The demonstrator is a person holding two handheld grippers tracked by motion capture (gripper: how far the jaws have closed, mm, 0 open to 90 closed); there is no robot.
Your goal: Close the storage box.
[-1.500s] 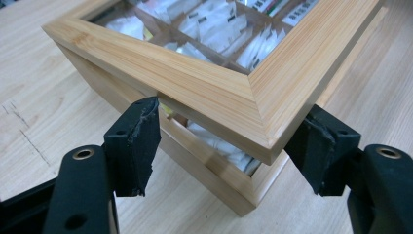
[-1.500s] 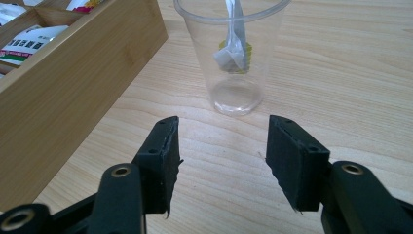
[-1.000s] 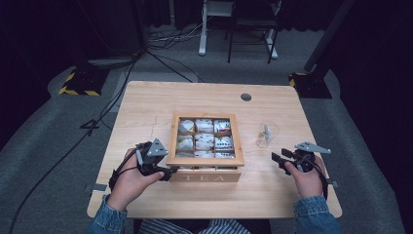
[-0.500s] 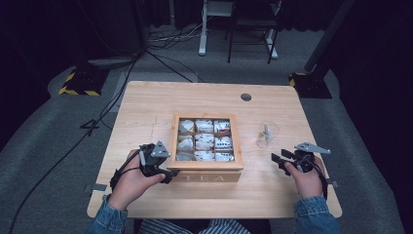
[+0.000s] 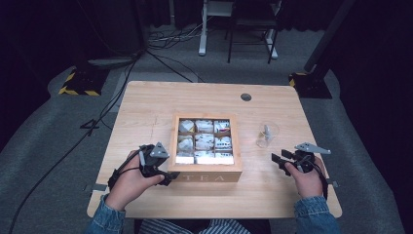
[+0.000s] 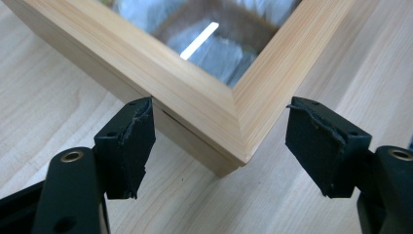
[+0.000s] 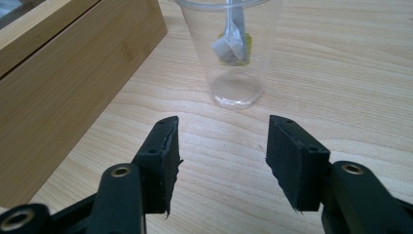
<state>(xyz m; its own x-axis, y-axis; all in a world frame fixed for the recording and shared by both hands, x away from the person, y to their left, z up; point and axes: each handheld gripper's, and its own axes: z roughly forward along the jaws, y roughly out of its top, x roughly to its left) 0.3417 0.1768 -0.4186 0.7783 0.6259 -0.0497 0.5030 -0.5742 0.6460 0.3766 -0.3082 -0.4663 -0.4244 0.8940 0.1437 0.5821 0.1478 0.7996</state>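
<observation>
Change since earlier frames: hardly anything is being moved; the left gripper [image 5: 168,175] is being kept at the near left corner of the tea box [image 5: 205,170], and the right gripper [image 5: 278,159] is being held where it was, near the cup.
Left gripper: its jaws are being held wide in the left gripper view, straddling the box's corner [image 6: 238,161], one pad [image 6: 127,146] beside each wooden face, with neither pad seen pressing on the wood.
Right gripper: its jaws are being held wide and empty in the right gripper view, low over the table [image 7: 341,97], pointed at the plastic cup [image 7: 229,53].
Tea box: it is being shown at the middle of the table [image 5: 146,126], its glass-topped lid [image 6: 195,29] lying flat on the frame, so it is being judged as closed; the sachets [image 5: 204,141] are being seen through it in their compartments.
Plastic cup: it is being shown upright, just right of the box and apart from it, with one tea bag [image 7: 231,46] already inside.
Done so far: one bag is being judged as delivered to the cup, and the lid as back down.
Left to do: little is being suggested by the scene; perhaps the box is being squared up or set aside, though that cannot be told for certain.
</observation>
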